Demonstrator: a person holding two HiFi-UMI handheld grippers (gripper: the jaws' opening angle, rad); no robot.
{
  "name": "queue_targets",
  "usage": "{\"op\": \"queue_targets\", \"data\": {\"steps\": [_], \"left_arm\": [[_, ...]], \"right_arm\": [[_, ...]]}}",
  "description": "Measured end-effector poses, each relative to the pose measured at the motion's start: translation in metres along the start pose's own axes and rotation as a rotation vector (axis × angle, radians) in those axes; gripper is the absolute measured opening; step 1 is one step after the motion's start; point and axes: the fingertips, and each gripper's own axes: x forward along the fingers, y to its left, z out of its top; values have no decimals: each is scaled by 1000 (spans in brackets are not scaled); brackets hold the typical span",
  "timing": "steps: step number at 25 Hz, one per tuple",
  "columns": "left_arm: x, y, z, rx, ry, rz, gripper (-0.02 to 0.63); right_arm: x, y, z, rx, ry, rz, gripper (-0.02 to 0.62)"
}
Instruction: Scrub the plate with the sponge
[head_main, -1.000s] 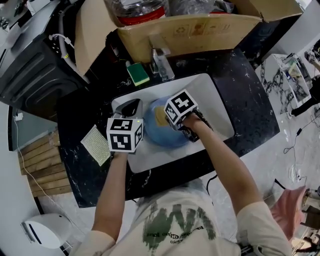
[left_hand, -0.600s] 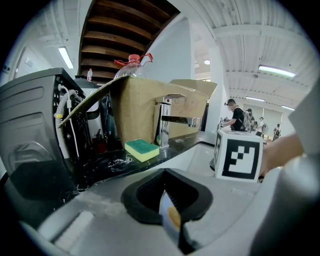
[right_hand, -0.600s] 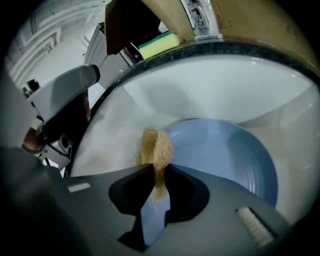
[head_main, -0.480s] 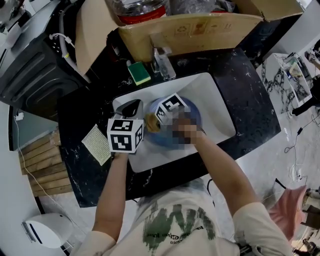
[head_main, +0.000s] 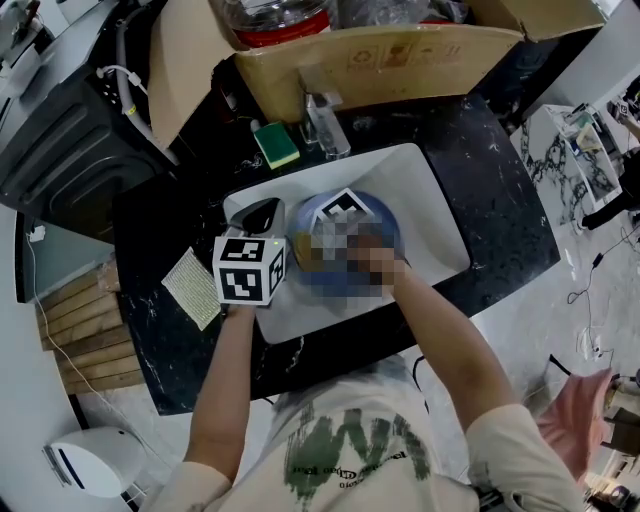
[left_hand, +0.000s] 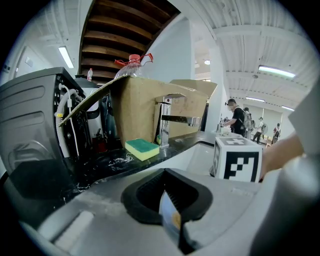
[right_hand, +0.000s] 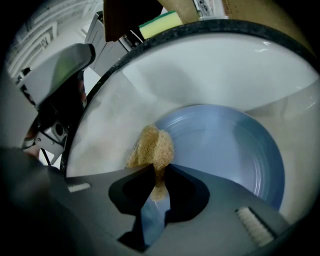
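A blue plate (head_main: 375, 225) lies in the white sink basin (head_main: 425, 185). My left gripper (head_main: 268, 218) stands at the plate's left side. In the left gripper view this gripper (left_hand: 172, 220) is shut on the thin blue plate rim (left_hand: 169, 216). My right gripper (right_hand: 155, 180) is shut on a tan sponge (right_hand: 152, 149), which presses on the left part of the plate (right_hand: 225, 150). From the head view the sponge (head_main: 305, 254) shows just left of the right gripper's marker cube (head_main: 345, 215). A mosaic patch covers the hand.
A green-and-yellow sponge (head_main: 276, 146) lies on the black counter (head_main: 500, 150) behind the basin, beside the faucet (head_main: 325, 120). A cardboard box (head_main: 380, 60) stands at the back and a dark appliance (head_main: 70, 140) at the left. A pale mesh pad (head_main: 193, 288) lies left of the basin.
The right gripper has slid the tan sponge leftward across the plate, from its middle to its left rim. The left gripper has stayed put on the rim.
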Motion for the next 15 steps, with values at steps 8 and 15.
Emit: {"op": "queue_targets", "data": {"steps": [8,15], "left_arm": [[0,-3,0,2,1,-5,3],[1,-5,0,1,2,-6,3]], "right_arm": [[-4,-4,-16,-19,55,11,63],[-8,-7,-28,-38,102,23,63]]}}
